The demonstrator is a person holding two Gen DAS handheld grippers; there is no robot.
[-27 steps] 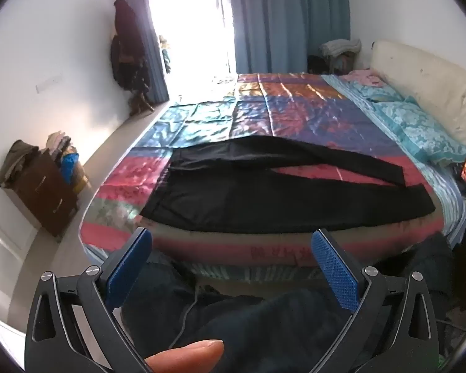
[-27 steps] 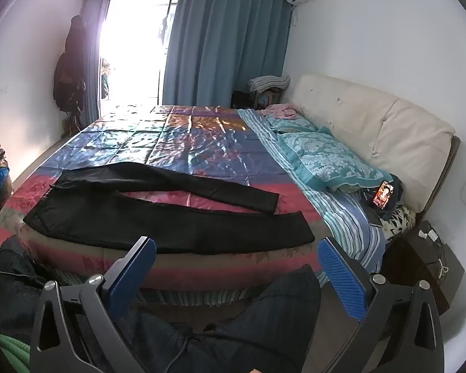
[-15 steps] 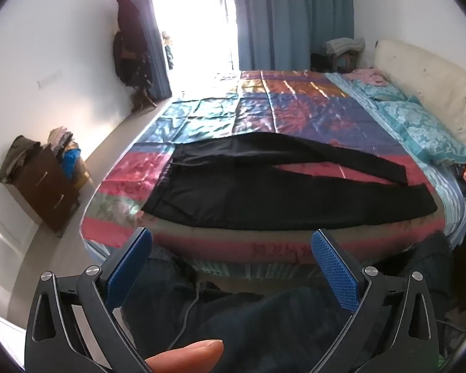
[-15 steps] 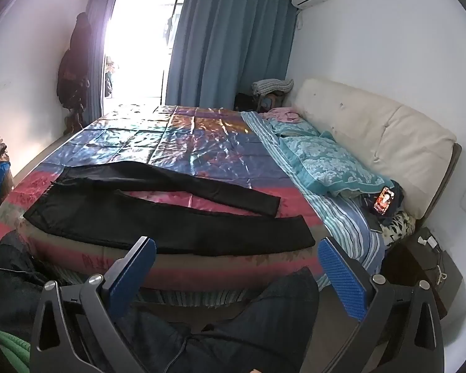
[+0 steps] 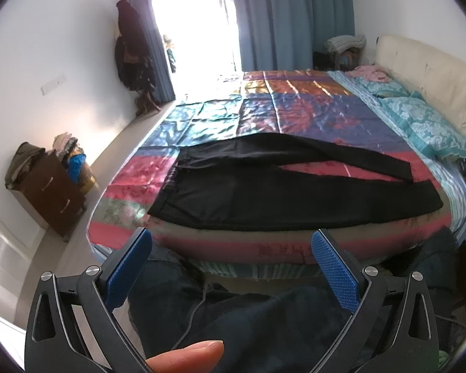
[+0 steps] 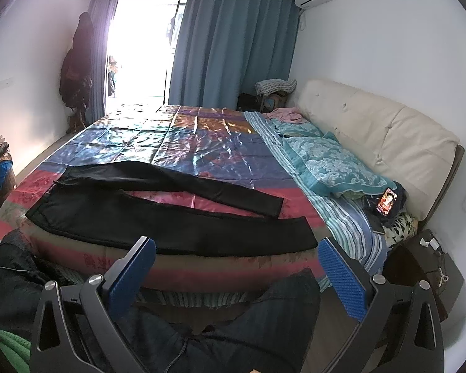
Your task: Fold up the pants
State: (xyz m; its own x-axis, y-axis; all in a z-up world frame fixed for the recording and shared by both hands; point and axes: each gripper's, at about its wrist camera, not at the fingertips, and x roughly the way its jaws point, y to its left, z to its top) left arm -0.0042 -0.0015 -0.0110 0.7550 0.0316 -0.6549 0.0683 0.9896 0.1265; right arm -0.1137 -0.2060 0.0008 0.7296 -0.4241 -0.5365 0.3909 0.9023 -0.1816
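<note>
Black pants lie flat on the near part of the bed, waistband to the left, the two legs spread apart and pointing right. They also show in the right wrist view. My left gripper is open and empty, held in front of the bed's near edge, apart from the pants. My right gripper is open and empty, also short of the bed, below the near leg's hem.
The bed has a shiny patchwork cover, teal pillows and a cream headboard at the right. A phone lies by the pillows. A brown dresser stands left. The person's dark-clothed legs are below the grippers.
Both grippers have moved a little closer to the bed and tilted up slightly; the pants appear larger. The pants have not moved. Both grippers stay open.
</note>
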